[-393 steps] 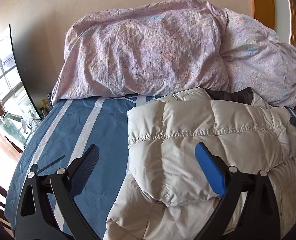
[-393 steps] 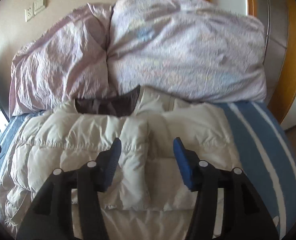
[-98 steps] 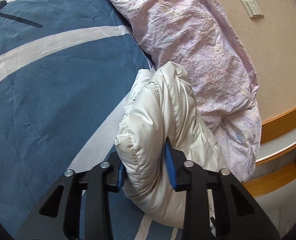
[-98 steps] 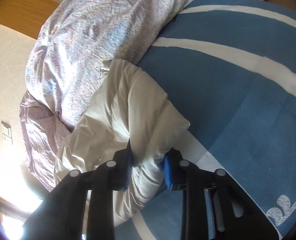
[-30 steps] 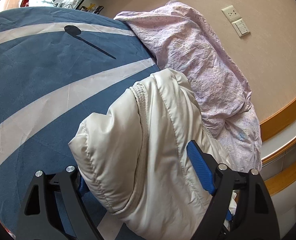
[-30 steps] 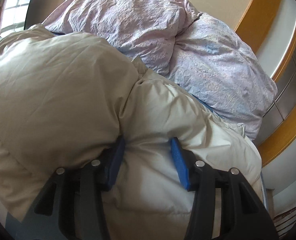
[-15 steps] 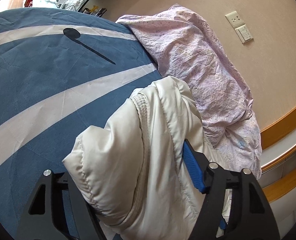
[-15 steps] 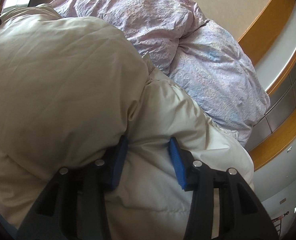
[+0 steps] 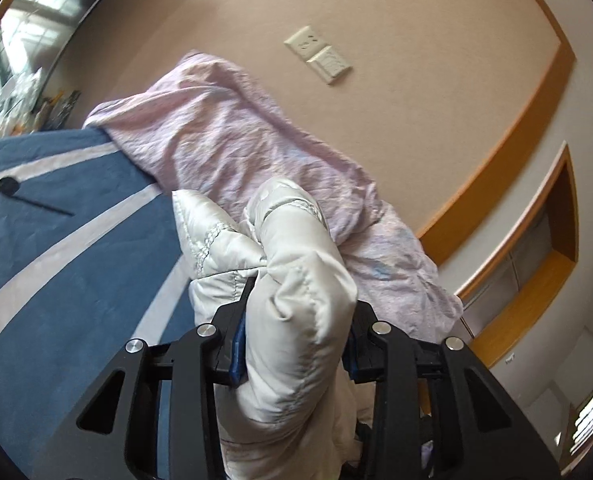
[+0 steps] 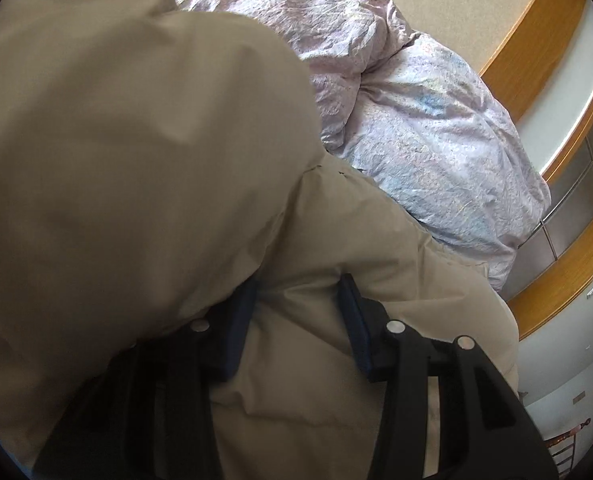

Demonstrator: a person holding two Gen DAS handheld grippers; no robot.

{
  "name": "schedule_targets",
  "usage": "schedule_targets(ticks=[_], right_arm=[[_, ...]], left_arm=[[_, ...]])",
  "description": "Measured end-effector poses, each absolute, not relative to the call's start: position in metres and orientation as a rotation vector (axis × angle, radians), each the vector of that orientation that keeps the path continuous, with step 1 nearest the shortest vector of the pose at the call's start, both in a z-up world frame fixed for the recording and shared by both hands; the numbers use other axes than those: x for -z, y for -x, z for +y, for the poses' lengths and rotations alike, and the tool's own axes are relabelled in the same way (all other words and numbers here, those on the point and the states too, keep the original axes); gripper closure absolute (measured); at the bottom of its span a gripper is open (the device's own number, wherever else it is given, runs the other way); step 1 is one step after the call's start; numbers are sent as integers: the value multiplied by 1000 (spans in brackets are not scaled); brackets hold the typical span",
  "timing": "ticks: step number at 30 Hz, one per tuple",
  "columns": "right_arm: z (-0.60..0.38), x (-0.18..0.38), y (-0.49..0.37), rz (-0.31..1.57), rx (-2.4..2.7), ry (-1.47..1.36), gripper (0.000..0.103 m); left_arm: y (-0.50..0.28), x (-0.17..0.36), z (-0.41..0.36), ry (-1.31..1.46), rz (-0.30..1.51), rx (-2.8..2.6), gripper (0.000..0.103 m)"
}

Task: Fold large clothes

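Observation:
A puffy cream down jacket [image 9: 296,280] is bunched and lifted off the blue bed cover [image 9: 56,260]. My left gripper [image 9: 294,312] is shut on a thick fold of the jacket; its blue pads are mostly buried in the padding. In the right wrist view the jacket [image 10: 136,160] fills the left and middle of the frame. My right gripper [image 10: 300,296] is shut on another fold of it, blue pads pressing in from both sides. The rest of the jacket hangs below, out of sight.
A crumpled pink-lilac duvet [image 9: 236,140] is piled against the beige wall at the head of the bed; it also shows in the right wrist view [image 10: 416,120]. A wall socket and switch [image 9: 318,60] sit above it. Wooden trim [image 10: 536,40] runs to the right.
My left gripper has closed from wide open onto the jacket fold and tilted upward, so more wall shows. The right gripper stays shut on the jacket, which has risen to fill more of its view.

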State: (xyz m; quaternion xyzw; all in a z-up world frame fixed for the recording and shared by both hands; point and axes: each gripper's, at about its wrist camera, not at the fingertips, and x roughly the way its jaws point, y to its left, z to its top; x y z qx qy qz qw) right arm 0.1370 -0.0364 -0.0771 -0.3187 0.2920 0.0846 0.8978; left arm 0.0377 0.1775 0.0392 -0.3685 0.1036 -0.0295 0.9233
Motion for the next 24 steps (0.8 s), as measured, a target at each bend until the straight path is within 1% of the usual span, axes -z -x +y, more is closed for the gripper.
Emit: schedule_targets(ticks=[4, 5, 7, 8, 9, 11, 14, 18, 24], right_arm=[[-34, 77, -140, 593, -199, 709, 57], [-37, 75, -141, 588, -220, 719, 56], [-47, 66, -143, 579, -248, 736, 43], [-59, 58, -141, 560, -253, 736, 29], [-69, 51, -138, 539, -256, 729, 21], [-99, 35, -128, 485, -238, 714, 20], [-150, 15, -121, 464, -203, 635, 17], [-229, -3, -126, 507, -141, 431, 16], [-330, -18, -138, 570, -99, 85, 16]], left_arm=[[-46, -73, 124, 577, 172, 167, 67], [-47, -79, 111, 539, 167, 179, 67], [-49, -89, 90, 481, 156, 203, 67], [-49, -93, 83, 463, 153, 217, 67], [-49, -97, 77, 452, 151, 233, 67], [-50, -101, 66, 434, 150, 256, 67], [-53, -104, 42, 396, 147, 296, 67], [-59, -104, 4, 347, 157, 382, 67], [-80, -94, -64, 278, 225, 524, 67]])
